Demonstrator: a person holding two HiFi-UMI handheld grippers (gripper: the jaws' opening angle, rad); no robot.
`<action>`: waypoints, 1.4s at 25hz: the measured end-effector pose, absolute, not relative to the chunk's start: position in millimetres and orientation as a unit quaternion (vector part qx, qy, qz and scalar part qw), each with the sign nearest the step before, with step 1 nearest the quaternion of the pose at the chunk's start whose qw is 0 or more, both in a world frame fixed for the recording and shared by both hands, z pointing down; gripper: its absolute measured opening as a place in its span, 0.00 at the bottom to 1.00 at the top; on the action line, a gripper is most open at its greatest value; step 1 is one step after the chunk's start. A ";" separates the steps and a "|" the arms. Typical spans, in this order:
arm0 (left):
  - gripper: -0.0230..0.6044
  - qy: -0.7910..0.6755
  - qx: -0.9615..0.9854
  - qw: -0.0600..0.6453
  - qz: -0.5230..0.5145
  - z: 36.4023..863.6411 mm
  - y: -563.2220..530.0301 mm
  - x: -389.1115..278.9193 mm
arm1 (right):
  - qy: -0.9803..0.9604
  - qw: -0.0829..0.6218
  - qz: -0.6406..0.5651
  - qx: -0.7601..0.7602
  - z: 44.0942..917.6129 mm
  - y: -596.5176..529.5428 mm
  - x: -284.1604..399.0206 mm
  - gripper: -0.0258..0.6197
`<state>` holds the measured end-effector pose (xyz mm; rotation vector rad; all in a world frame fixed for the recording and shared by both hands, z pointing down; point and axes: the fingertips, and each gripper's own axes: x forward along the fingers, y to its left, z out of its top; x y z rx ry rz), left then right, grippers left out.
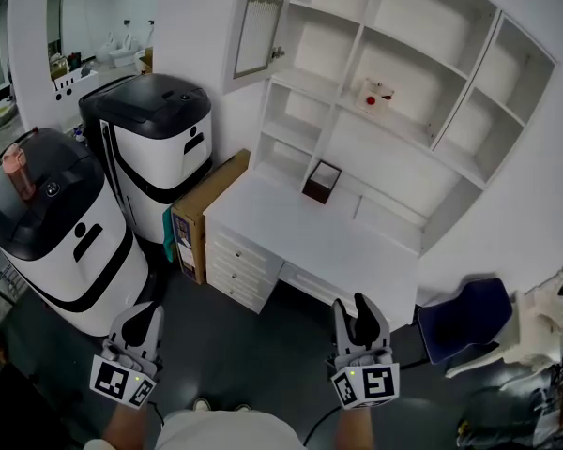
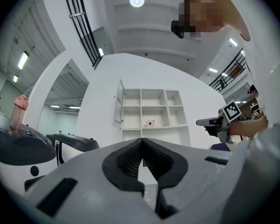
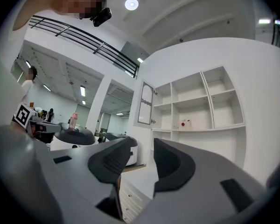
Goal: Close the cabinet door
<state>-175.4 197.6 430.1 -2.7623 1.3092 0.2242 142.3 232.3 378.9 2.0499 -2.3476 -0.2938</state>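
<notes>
The white shelf cabinet (image 1: pixel 394 82) stands on the wall above a white desk (image 1: pixel 300 247). Its glass-panelled door (image 1: pixel 261 22) at the top left stands swung open; the same door shows in the left gripper view (image 2: pixel 118 102) and in the right gripper view (image 3: pixel 146 104). Both grippers are held low, well short of the desk and far from the door. My left gripper (image 1: pixel 141 331) (image 2: pixel 142 146) has its jaw tips touching and holds nothing. My right gripper (image 1: pixel 357 317) (image 3: pixel 142 160) is open, with a bare gap between its pads.
Two white-and-black machines (image 1: pixel 159 143) (image 1: pixel 52 232) stand left of the desk, with a flat cardboard box (image 1: pixel 206 209) leaning between. A small dark box (image 1: pixel 321 181) sits on the desk, a red-and-white item (image 1: pixel 375 94) on a shelf. A blue chair (image 1: pixel 464 322) is at the right.
</notes>
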 end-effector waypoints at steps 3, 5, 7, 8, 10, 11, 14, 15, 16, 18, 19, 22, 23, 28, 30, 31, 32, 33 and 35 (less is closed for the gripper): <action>0.05 0.432 -0.898 0.040 0.071 430.0 198.0 -170.6 | -0.760 -0.004 -0.094 0.643 374.9 222.1 144.1 0.34; 0.05 0.437 -0.896 0.040 0.066 430.9 200.1 -167.9 | -0.768 -0.012 -0.086 0.635 376.7 218.5 146.2 0.43; 0.05 0.440 -0.895 0.043 0.063 430.1 201.6 -163.0 | -0.773 -0.013 -0.087 0.628 379.0 216.2 148.9 0.48; 0.05 0.441 -0.894 0.045 0.061 429.6 202.1 -160.3 | -0.777 -0.014 -0.089 0.623 379.9 214.6 149.1 0.50; 0.05 0.443 -0.894 0.050 0.055 430.0 203.7 -155.1 | -0.784 -0.019 -0.093 0.613 381.7 210.9 148.3 0.51; 0.05 0.443 -0.894 0.051 0.052 430.6 204.5 -152.2 | -0.787 -0.021 -0.095 0.609 382.1 208.9 148.2 0.52; 0.05 0.440 -0.895 0.051 0.046 432.6 201.5 -142.1 | -0.791 -0.025 -0.103 0.602 378.9 199.3 148.5 0.52; 0.05 0.439 -0.896 0.050 0.046 433.4 198.1 -139.6 | -0.793 -0.025 -0.106 0.599 377.6 194.5 147.3 0.52; 0.05 0.439 -0.896 0.050 0.045 434.3 193.4 -137.8 | -0.795 -0.024 -0.108 0.596 376.6 188.8 145.7 0.52; 0.05 0.439 -0.896 0.047 0.047 437.1 180.0 -135.2 | -0.799 -0.020 -0.110 0.590 376.3 173.3 142.2 0.52; 0.05 0.440 -0.896 0.043 0.047 440.2 171.6 -134.3 | -0.802 -0.016 -0.110 0.588 377.3 163.6 140.2 0.52; 0.05 0.438 -0.897 0.025 0.045 455.2 139.2 -133.0 | -0.806 0.000 -0.106 0.582 383.4 127.9 132.4 0.52; 0.05 0.437 -0.898 0.019 0.045 460.2 124.6 -132.8 | -0.807 0.004 -0.106 0.581 384.7 113.2 129.5 0.52; 0.04 0.427 -0.902 0.010 0.064 465.2 24.6 -138.4 | -0.804 0.020 -0.117 0.583 379.5 20.5 111.5 0.52; 0.05 0.423 -0.903 0.018 0.074 453.7 -18.9 -147.1 | -0.801 0.023 -0.120 0.586 370.7 -20.6 101.7 0.52; 0.05 0.421 -0.903 0.022 0.080 447.2 -39.5 -152.2 | -0.799 0.025 -0.123 0.588 365.4 -40.5 96.5 0.52; 0.05 0.420 -0.903 0.025 0.084 441.3 -58.9 -157.6 | -0.797 0.027 -0.127 0.590 359.9 -59.5 91.5 0.52; 0.05 0.418 -0.904 0.028 0.088 436.5 -76.7 -162.9 | -0.793 0.030 -0.132 0.594 354.4 -77.2 87.1 0.52; 0.05 0.415 -0.904 0.034 0.094 430.0 -108.2 -171.6 | -0.785 0.031 -0.142 0.602 343.5 -108.6 79.6 0.52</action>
